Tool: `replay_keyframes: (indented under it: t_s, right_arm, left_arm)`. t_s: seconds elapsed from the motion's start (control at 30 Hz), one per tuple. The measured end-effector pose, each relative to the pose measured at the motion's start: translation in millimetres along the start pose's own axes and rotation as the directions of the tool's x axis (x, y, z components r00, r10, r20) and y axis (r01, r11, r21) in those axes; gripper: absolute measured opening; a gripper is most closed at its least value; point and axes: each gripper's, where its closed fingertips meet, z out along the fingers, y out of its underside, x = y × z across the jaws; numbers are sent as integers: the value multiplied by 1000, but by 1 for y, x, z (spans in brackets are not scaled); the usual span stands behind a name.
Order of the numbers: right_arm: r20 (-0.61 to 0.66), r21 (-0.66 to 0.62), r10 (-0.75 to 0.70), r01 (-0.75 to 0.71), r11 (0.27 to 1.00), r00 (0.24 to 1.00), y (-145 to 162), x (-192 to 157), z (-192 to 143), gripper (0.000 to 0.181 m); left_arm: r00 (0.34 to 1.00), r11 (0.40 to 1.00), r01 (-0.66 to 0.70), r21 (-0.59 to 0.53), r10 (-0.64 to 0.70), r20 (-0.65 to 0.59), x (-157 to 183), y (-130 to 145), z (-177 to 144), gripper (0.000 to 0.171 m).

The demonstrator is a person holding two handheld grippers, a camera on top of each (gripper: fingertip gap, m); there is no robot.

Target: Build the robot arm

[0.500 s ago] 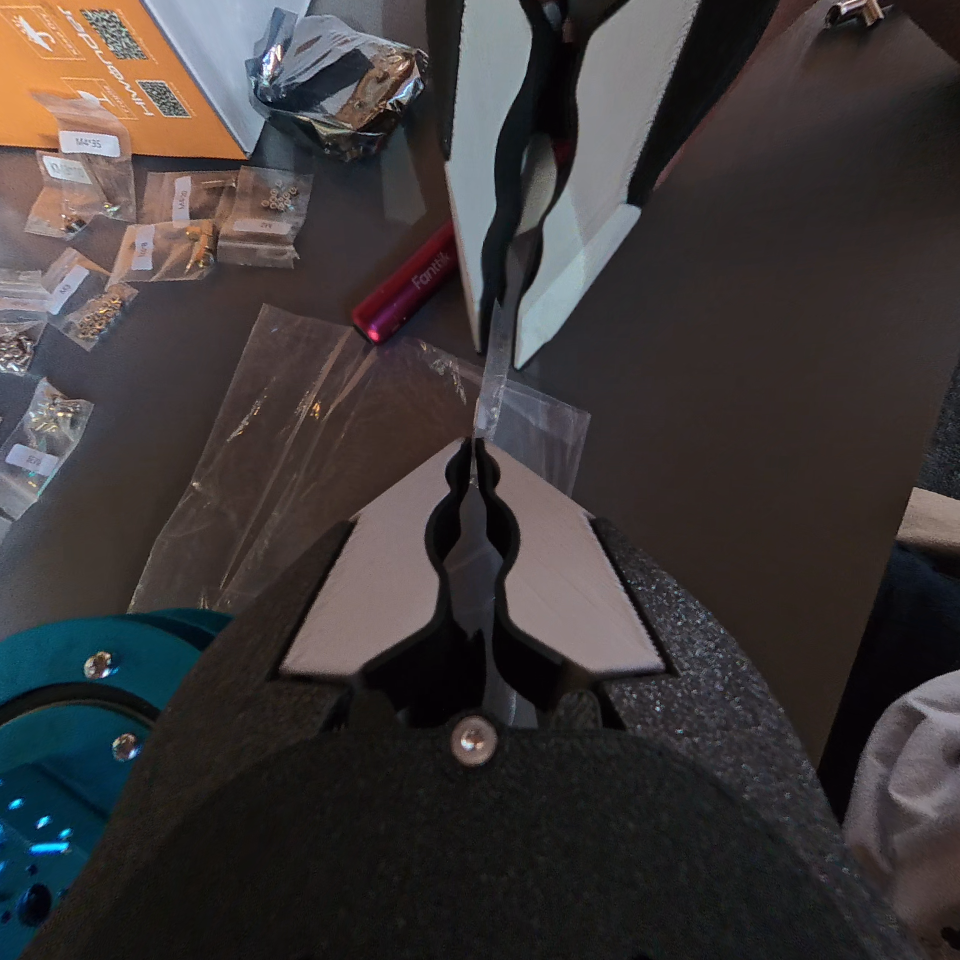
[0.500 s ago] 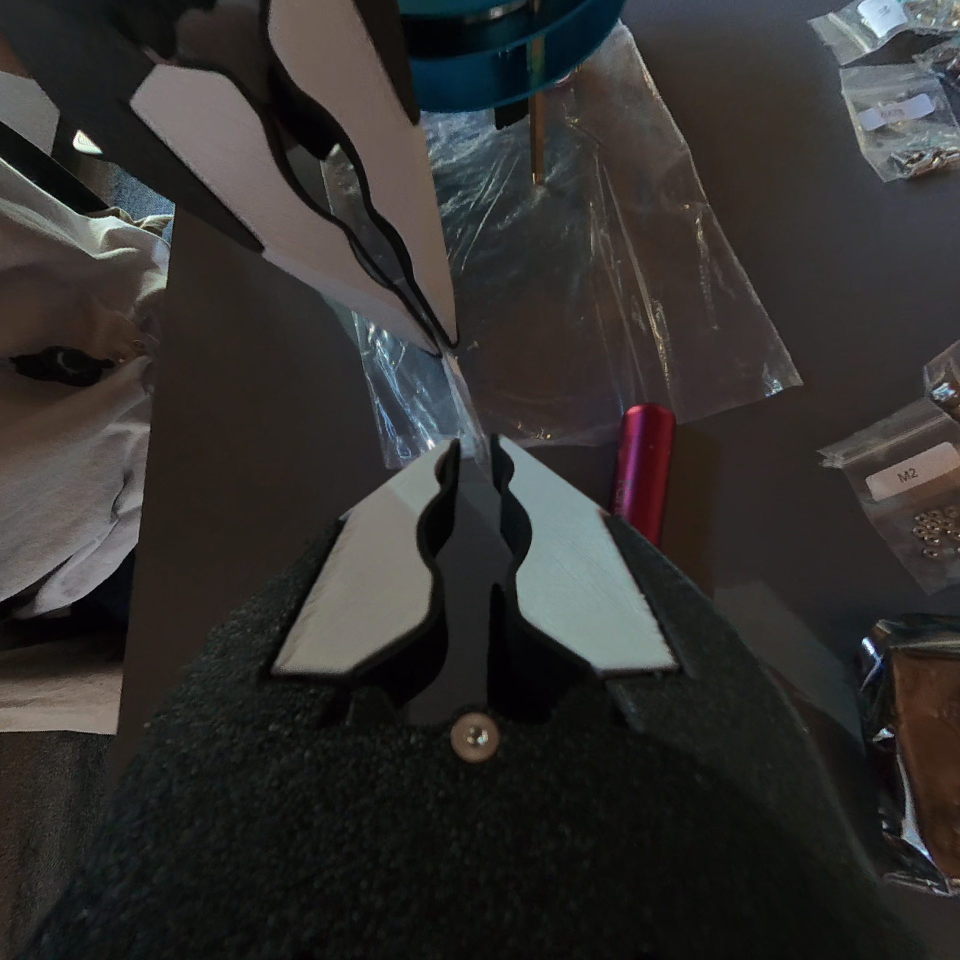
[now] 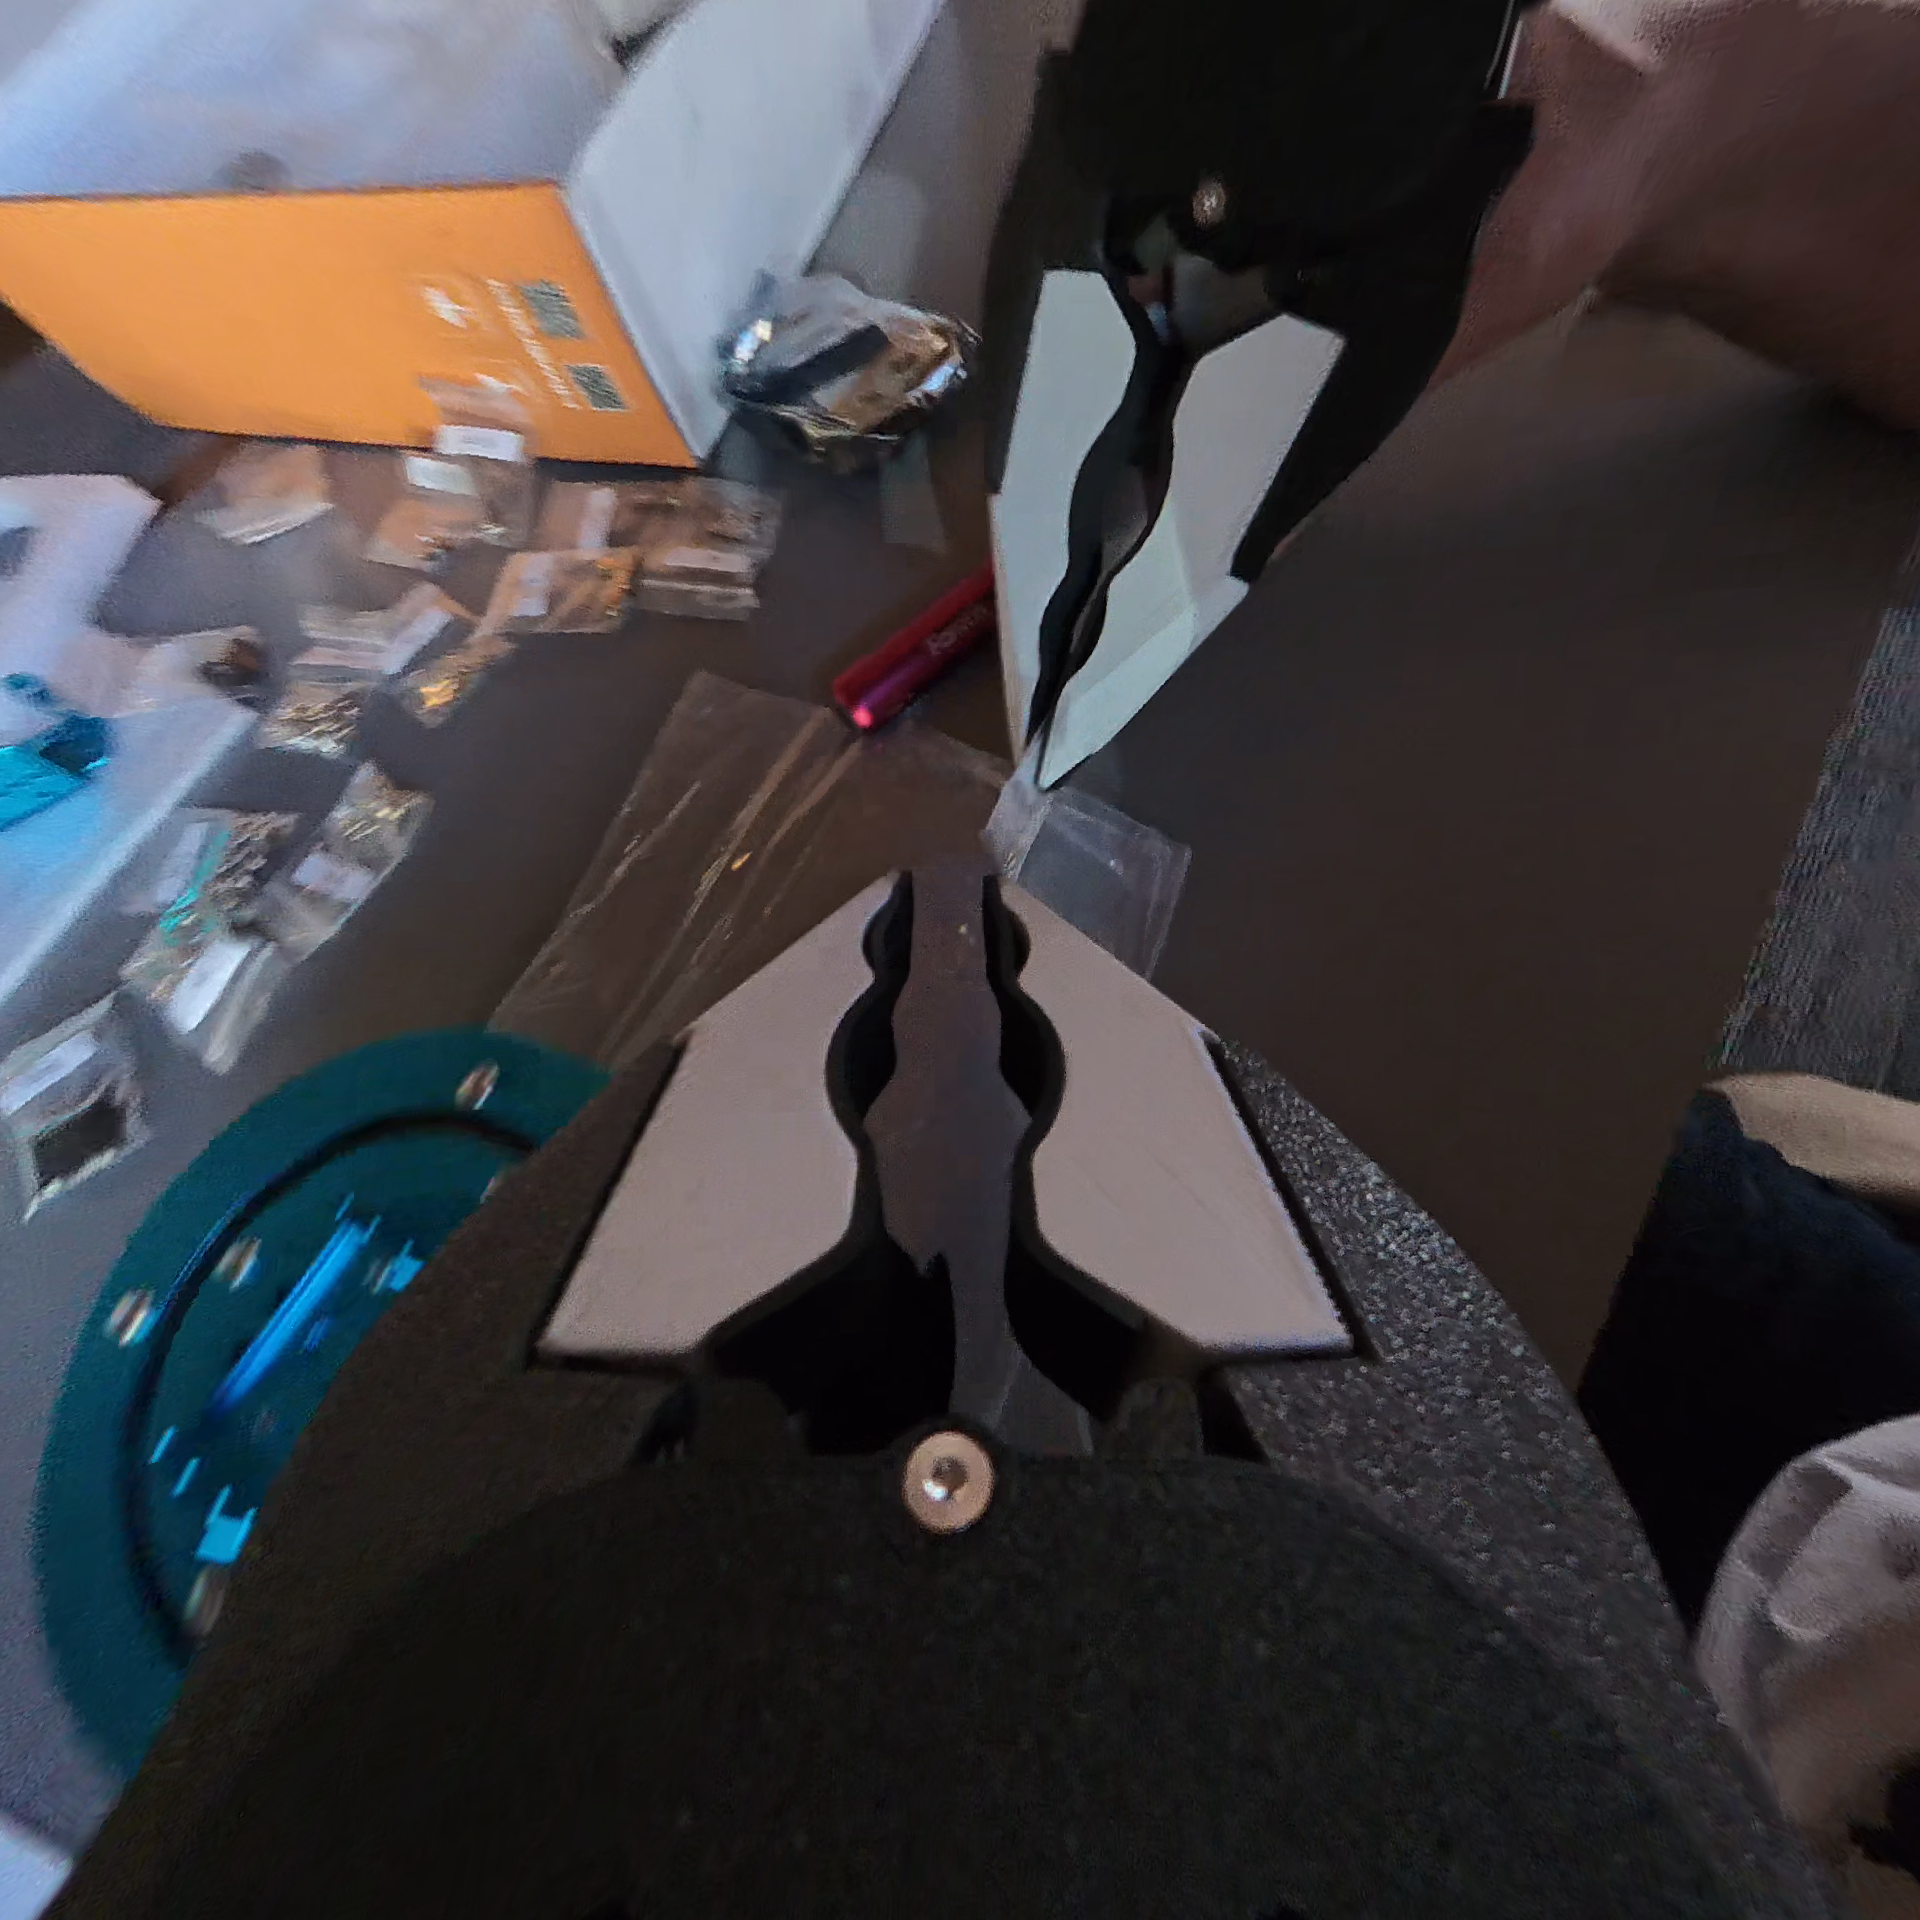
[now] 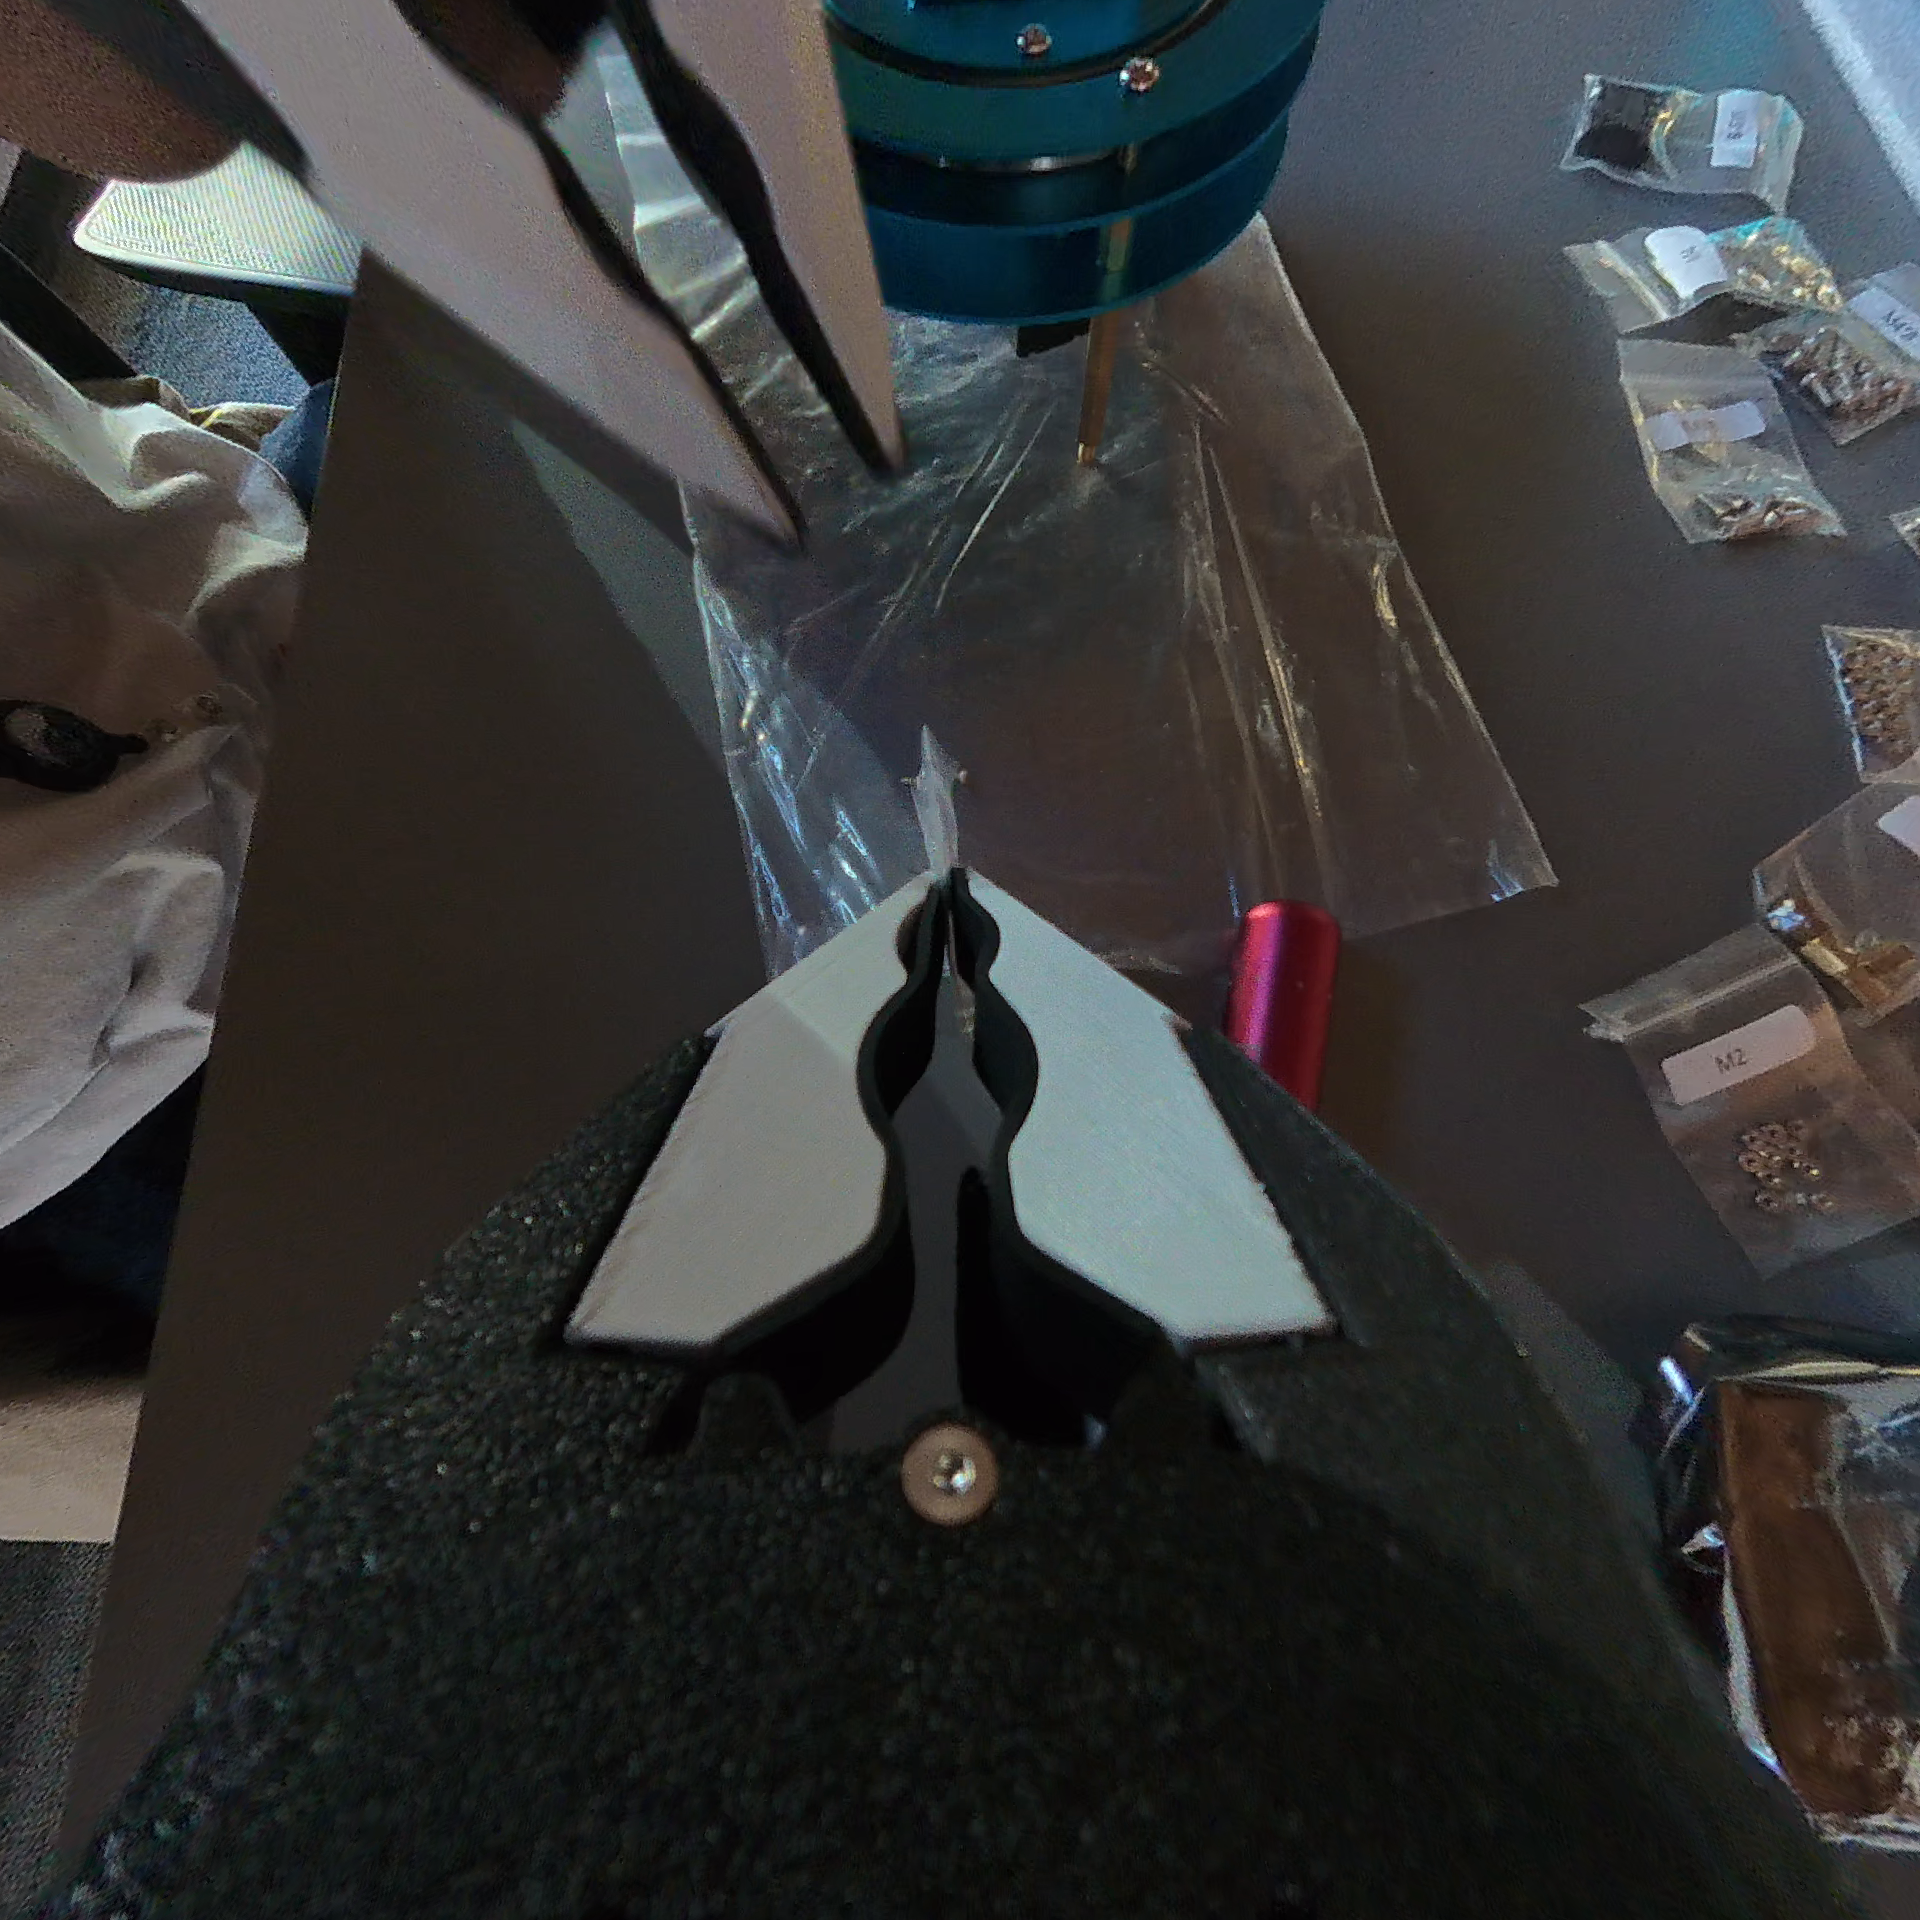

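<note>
1. My right tongs [image 4: 951, 883] are pinched shut on a corner of the small clear bag [image 4: 831, 790], lifting it just off the desk [image 4: 468, 831].
2. My left tongs [image 3: 948, 883] have a gap between the tips, gripping nothing, hovering near that bag's far edge.
3. Big clear plastic sheet [image 4: 1195, 644] lies flat at 12 o'clock of the right tongs, with the teal round stand [image 4: 1070, 197] on its far end.
4. Red tube [image 4: 1280, 987] sits at 3 o'clock, just beside the right tongs; little screw baggies [image 4: 1756, 1132] farther out.

Plastic bag [image 4: 1091, 665] flat on table [image 4: 468, 831]; cylinder [image 4: 1280, 987] at near edge; round assembly [image 4: 1070, 177] standing on far end.
</note>
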Motion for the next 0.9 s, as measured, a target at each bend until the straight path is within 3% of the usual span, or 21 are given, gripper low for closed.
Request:
replay_keyframes:
  t_s: [0.17,0.23,0.37,0.67,0.9]
  right_arm:
    - [4,9,22,-22,1000,1000,-1,2,2,0]
    - [20,-39,32,-31,999,999,7,0,7,0]
    - [19,-8,43,-43,999,999,0,0,5,0]
    - [13,-34,34,-34,999,999,5,0,6,0]
    - [-1,-27,16,-16,1000,1000,2,0,5,0]
  left_arm:
    - [991,990,99,101,-107,83,-18,24,-59,12]
    - [979,982,137,133,-155,136,-26,38,-76,12]
    - [952,957,226,183,-257,167,-32,58,-98,12]
    - [932,945,255,204,-296,207,-40,71,-116,12]
    - [952,954,234,186,-263,156,-24,68,-106,12]
